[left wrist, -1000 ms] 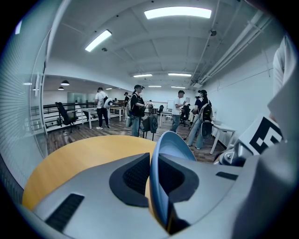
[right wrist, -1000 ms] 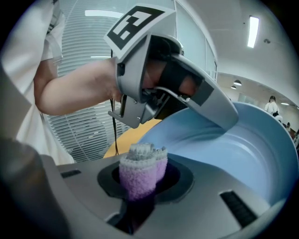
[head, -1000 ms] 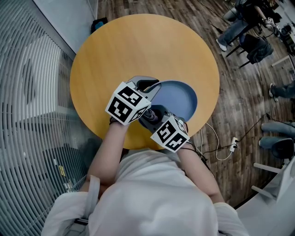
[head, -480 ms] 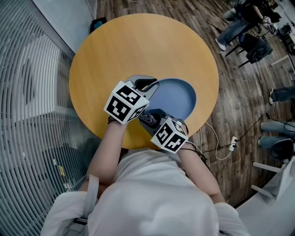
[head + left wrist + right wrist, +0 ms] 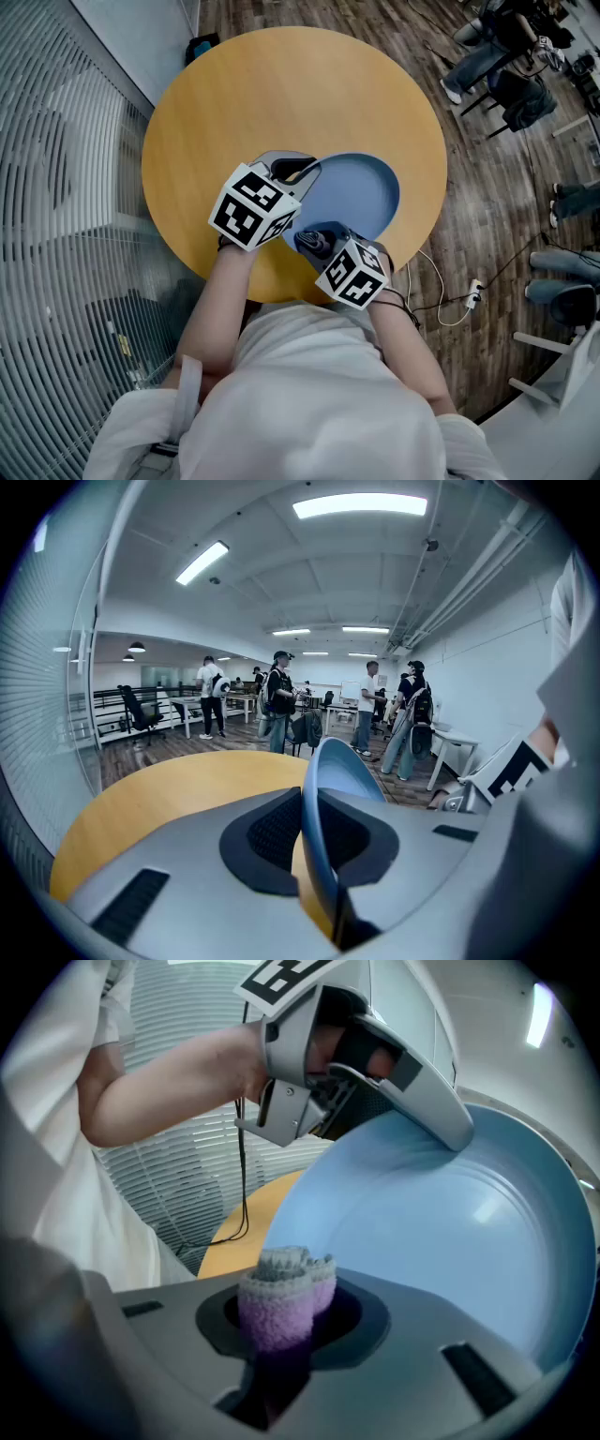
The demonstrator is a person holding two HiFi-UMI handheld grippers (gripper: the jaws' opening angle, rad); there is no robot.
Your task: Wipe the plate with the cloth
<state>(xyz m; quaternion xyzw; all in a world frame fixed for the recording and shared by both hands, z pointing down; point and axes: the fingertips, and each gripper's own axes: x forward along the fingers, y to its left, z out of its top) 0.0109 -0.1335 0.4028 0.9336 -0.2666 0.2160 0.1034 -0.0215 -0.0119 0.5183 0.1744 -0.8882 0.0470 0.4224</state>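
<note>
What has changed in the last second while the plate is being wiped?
The right gripper, shut on the cloth, has shifted slightly and turned a little at the near edge of the plate. Nothing was taken hold of or let go. The left gripper stays shut on the plate's rim, and the plate has barely moved over the table.

Looking down, the near edge of the plate is hidden under the right gripper, its left rim under the left gripper, and the people beyond are cut off.
</note>
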